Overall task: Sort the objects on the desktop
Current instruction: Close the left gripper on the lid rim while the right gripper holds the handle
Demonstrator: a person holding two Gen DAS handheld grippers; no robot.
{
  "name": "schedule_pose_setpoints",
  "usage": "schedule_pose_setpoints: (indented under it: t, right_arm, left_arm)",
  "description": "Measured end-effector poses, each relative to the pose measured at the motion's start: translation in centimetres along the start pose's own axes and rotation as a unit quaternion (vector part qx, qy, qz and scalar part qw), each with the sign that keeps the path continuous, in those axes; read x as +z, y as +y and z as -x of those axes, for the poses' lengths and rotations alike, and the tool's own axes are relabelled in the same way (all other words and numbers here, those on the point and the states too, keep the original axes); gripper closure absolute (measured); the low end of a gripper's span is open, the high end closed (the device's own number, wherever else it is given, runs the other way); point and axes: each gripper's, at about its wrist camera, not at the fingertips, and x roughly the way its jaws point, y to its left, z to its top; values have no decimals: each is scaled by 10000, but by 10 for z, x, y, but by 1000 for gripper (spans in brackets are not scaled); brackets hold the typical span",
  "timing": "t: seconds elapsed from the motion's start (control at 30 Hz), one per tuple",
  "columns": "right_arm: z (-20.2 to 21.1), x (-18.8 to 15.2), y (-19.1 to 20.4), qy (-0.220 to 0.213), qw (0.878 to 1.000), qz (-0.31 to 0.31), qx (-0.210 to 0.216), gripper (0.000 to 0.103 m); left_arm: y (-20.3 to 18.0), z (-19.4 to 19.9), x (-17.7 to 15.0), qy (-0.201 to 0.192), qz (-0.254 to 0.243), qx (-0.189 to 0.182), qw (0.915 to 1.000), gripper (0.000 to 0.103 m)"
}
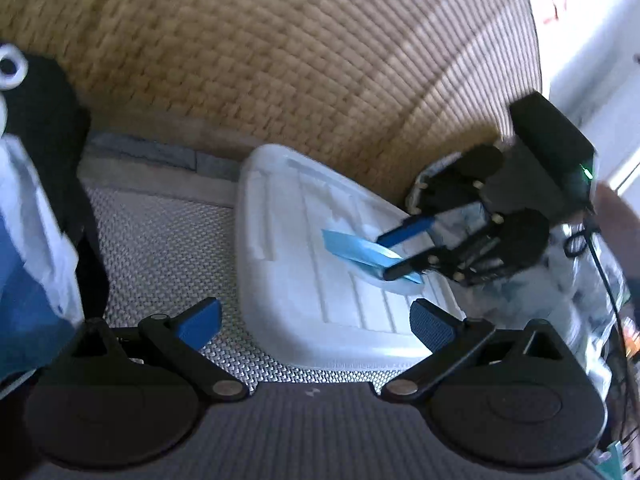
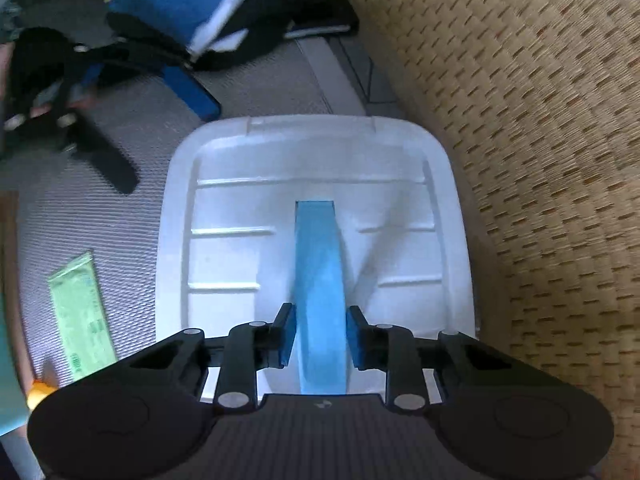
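R tool (image 2: 320,334) pinching blue pack (image 2: 319,280) over white lid (image 2: 224,160); L tool (image 1: 316,320) wide, empty at 10 o'clock; next: lift pack clear, bin it.

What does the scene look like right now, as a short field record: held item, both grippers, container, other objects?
held item: flat light-blue packet, edge-on between the right gripper's fingers
right gripper: shut on the packet, above the lid
left gripper: open, nothing between its fingers
container: white plastic lid on the grey mat
other objects: green packet on the mat left of the lid; penguin plush
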Motion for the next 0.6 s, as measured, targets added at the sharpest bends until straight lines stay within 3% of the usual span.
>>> schedule_pose_setpoints:
  t: [0.13,0.3,0.33,0.43,0.5,0.57,0.6]
  right_arm:
    - [17,-2,12,-159,9997,172,77,73]
    - [36,2,26,-234,9981,550,176,73]
    - [38,1,28,-270,9977,586,199,73]
    - [41,2,33,-361,9968,665,243,73]
    - [42,3,37,-393,9964,703,258,73]
    - [44,3,39,-390,9961,747,258,73]
    - [44,3,39,-388,9961,754,254,73]
  left_arm:
    - [16,0,0,-32,576,-413,9975,0]
    - [35,2,-3,-209,1305,-1053,9856,6]
    - [38,2,-5,-218,1397,-1163,9831,17]
    - [44,0,-8,-219,1647,-1452,9753,37]
    - [42,-2,-8,-146,1611,-1562,9744,39]
    - [39,-3,-9,-150,1527,-1642,9744,51]
    - [39,-3,-10,-173,1580,-1739,9719,72]
